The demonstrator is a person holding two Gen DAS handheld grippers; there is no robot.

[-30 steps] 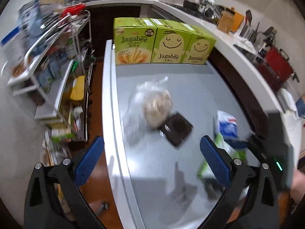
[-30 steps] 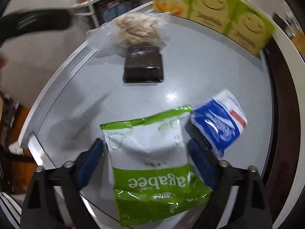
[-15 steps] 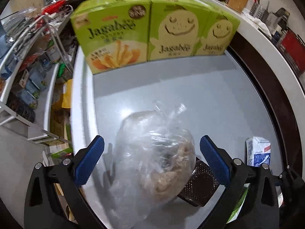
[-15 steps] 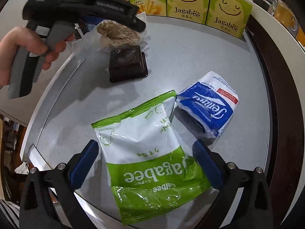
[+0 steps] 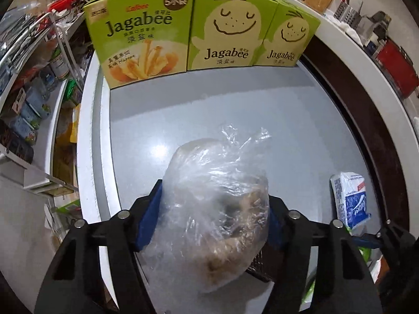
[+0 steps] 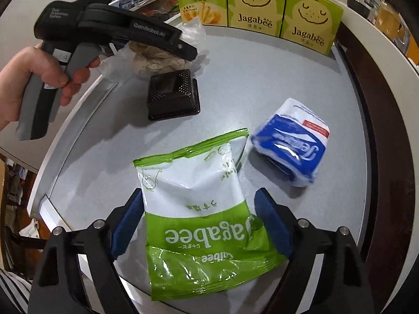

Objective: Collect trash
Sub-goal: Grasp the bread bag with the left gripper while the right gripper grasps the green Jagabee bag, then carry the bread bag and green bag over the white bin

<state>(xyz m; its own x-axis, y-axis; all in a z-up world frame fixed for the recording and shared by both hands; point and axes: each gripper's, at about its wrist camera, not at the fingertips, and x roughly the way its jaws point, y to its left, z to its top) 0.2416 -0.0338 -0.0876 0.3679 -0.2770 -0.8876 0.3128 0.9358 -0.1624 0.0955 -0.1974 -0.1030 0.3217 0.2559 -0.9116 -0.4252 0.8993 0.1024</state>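
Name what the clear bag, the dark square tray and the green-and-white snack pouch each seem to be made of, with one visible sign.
Clear bag: thin plastic film, glossy; it crinkles and shows its brownish contents.
Dark square tray: probably moulded plastic, dark, slight sheen; ribbed, dimpled walls.
Snack pouch: printed plastic film, shiny; creased, with a crimped seal along its edge.

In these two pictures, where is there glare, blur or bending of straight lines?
Left wrist view: a ceiling light glares softly on the grey table top, and the crumpled clear plastic bag shines; the white table edge bows. Right wrist view: the blue and white tissue pack is slightly smeared and carries a glare spot; the glossy green and white snack bag reflects light near its bottom.
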